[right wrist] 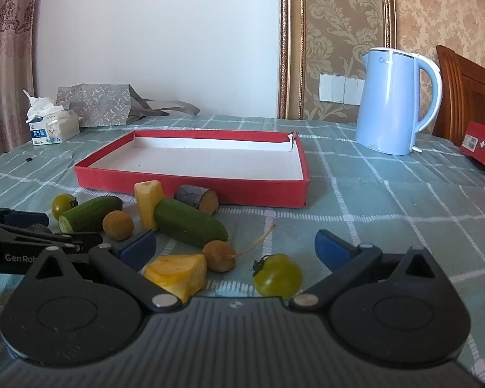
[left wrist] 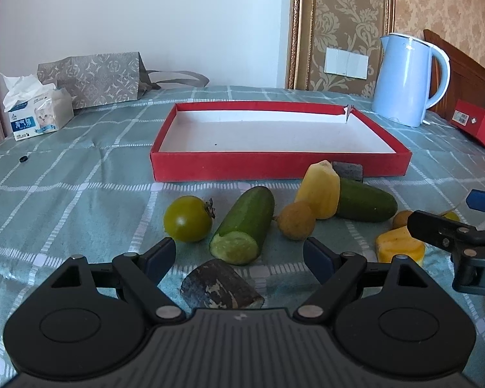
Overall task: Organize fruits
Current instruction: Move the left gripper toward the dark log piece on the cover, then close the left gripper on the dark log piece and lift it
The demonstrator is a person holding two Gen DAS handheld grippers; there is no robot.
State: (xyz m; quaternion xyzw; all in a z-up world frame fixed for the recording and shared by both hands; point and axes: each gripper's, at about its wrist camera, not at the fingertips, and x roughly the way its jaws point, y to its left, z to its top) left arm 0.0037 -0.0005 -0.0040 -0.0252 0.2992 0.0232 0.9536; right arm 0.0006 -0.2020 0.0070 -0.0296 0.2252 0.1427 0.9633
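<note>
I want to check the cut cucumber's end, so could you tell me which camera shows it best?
The left wrist view: the cut cucumber lies centred with its cut face toward the camera. The right wrist view shows it far left, cut end only edge-on.

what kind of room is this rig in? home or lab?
Most likely a home, perhaps a dining or bedroom corner: a table under a checked cloth, damask wallpaper with a gilt frame, a blue electric kettle and a tissue pack. Nothing lab-like is visible.

left wrist: low, close, faces red tray point(left wrist: 281, 165) | right wrist: same, seemingly further right | shared: fruit, tray
</note>
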